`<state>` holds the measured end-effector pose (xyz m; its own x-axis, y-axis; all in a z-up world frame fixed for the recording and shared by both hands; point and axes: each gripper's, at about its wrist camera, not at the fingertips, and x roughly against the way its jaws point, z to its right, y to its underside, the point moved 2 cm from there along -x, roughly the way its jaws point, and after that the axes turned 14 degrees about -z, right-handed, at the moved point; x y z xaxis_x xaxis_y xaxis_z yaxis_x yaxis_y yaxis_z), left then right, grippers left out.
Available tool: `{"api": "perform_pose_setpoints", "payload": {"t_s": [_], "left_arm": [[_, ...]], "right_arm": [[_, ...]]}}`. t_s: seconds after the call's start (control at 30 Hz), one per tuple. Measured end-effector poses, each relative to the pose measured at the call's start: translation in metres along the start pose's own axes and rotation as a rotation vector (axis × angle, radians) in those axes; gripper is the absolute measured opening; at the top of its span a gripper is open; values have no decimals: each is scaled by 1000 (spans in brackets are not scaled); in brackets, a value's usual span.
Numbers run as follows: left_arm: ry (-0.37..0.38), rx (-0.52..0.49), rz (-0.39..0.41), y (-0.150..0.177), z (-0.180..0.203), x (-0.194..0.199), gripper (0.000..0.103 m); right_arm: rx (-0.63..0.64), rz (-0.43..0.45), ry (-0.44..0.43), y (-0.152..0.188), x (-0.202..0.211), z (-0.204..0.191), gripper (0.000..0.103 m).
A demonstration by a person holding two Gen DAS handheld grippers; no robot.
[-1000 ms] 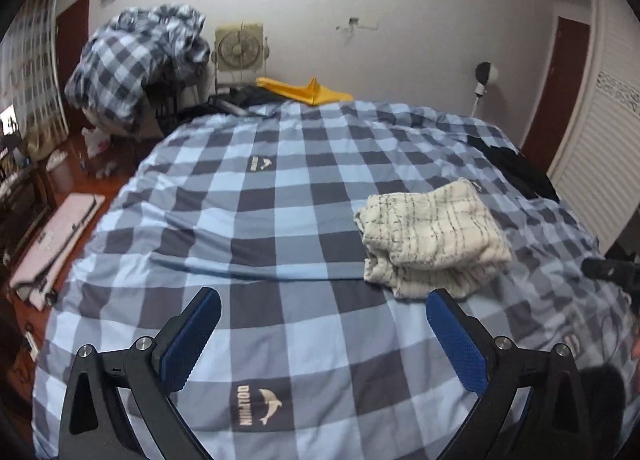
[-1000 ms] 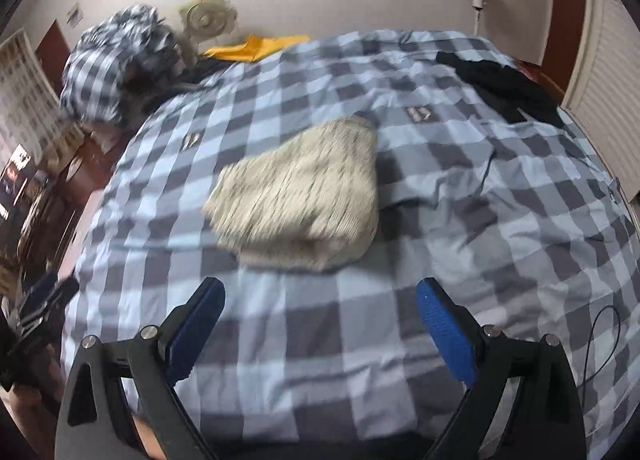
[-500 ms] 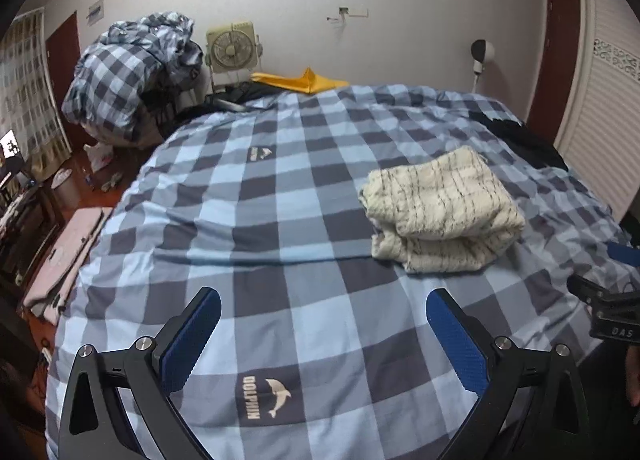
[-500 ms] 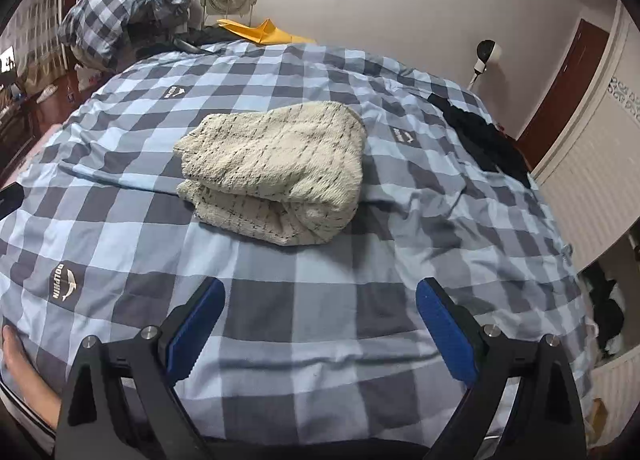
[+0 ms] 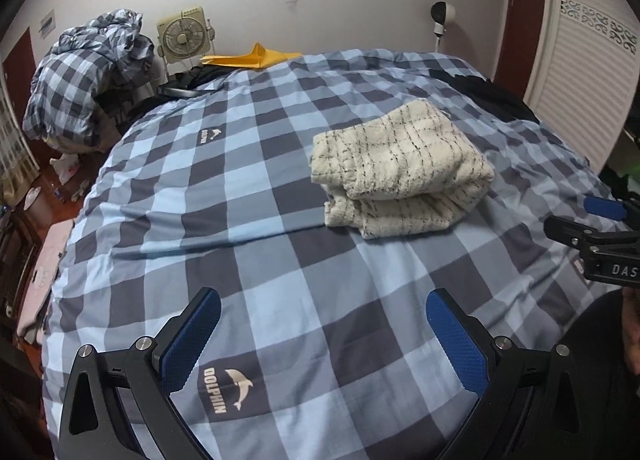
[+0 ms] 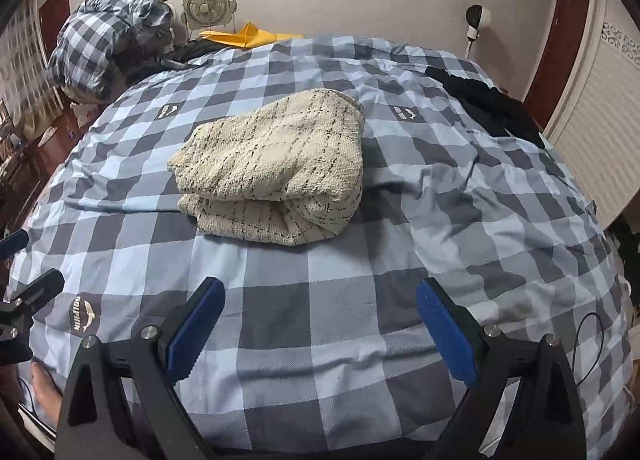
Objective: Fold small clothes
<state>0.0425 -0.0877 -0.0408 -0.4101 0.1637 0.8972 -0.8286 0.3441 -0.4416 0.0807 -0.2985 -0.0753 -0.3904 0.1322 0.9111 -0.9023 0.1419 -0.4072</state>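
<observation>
With the cream sweater (image 6: 272, 168) lying folded mid-bed on the checked cover (image 6: 344, 300), both the left gripper (image 5: 322, 340) and right gripper (image 6: 318, 324) hang empty, jaws wide, so any tidying should press edges flat gently.

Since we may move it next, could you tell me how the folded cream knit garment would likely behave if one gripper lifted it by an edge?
The cream knit garment looks thick and soft, so it would probably sag. Its stacked layers are loose, so the fold would likely open. The fuzzy weave should grip the pads well.
</observation>
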Motion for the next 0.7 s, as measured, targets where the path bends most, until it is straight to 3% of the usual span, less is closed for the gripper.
{"api": "perform_pose_setpoints", "payload": {"t_s": [0.7], "left_arm": [[20,21,10,-1,-6,8,103]], "right_arm": [[30,7,49,3,3,-9,95]]}}
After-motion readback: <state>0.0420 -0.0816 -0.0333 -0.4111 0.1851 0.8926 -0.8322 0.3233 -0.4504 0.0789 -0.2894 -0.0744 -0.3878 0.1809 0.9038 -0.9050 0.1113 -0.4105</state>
